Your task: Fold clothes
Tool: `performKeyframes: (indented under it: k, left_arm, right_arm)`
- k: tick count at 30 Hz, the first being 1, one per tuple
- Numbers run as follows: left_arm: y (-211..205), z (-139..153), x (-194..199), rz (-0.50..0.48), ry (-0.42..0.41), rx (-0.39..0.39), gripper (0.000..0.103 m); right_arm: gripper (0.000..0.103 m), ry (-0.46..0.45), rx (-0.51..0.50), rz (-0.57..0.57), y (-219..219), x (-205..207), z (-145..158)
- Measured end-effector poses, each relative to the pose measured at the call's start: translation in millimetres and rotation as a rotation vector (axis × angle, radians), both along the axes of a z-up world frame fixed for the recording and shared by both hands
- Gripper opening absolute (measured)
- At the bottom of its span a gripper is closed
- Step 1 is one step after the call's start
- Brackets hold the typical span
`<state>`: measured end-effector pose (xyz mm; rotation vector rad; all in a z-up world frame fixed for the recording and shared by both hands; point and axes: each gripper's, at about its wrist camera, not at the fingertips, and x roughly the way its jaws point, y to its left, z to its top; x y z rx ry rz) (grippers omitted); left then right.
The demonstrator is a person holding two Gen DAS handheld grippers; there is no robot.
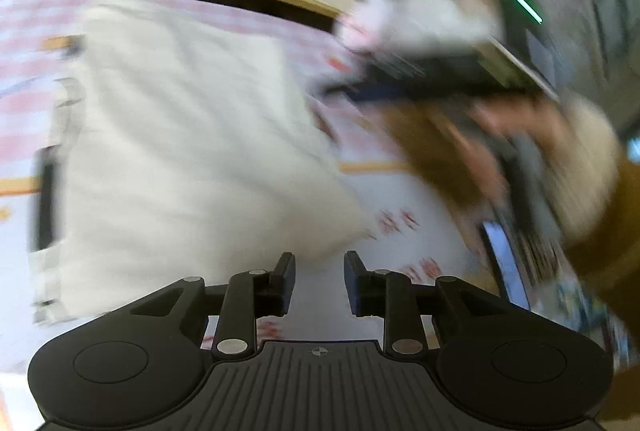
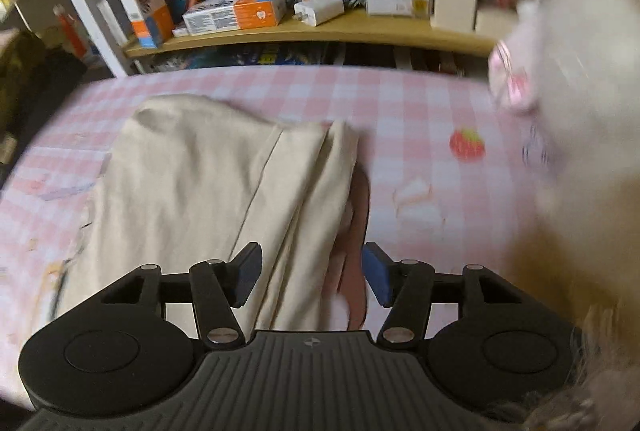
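Observation:
A cream-coloured garment point(image 1: 180, 135) lies spread on a pink checked cloth point(image 1: 400, 199). In the left wrist view my left gripper point(image 1: 319, 273) is open and empty, just past the garment's near right corner. In the right wrist view the garment point(image 2: 192, 183) lies folded into long layers, and my right gripper point(image 2: 311, 273) is open with its fingers either side of the garment's near right edge, gripping nothing. The other gripper and the hand holding it point(image 1: 516, 167) show blurred at the right of the left wrist view.
A wooden shelf point(image 2: 320, 31) with books and small boxes runs along the far edge of the cloth. A white fluffy thing point(image 2: 572, 79) fills the right side of the right wrist view. A strawberry print point(image 2: 467, 144) marks the cloth point(image 2: 420, 103).

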<state>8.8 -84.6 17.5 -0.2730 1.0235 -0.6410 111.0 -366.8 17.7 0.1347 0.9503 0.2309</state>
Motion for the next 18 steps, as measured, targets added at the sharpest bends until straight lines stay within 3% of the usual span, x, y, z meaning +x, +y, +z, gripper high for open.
performKeyframes:
  k: [9,12,13,14,18]
  left_arm:
    - [79.5,-12.0,6.2,0.379,0.018,0.040,0.026]
    - [86.0,-21.3,10.7,0.461,0.056,0.025,0.026]
    - [86.5,-22.0,11.8,0.467,0.057,0.031,0.026]
    - [87.7,-21.6,11.7,0.467,0.054,0.039,0.026]
    - [91.6,-22.8,13.0,0.483,0.053,0.042,0.026]
  right_arm:
    - [0.050,0.068,0.243,0.001,5.2,-83.0,-11.4]
    - [0.028,0.113,0.249,-0.021,10.0,-85.7,-26.0]
    - [0.014,0.113,0.251,-0.020,10.8,-87.3,-25.9]
    - [0.007,0.101,0.256,-0.013,11.0,-89.5,-22.4]
    - [0.006,0.007,0.312,-0.019,2.8,-104.1,2.5]
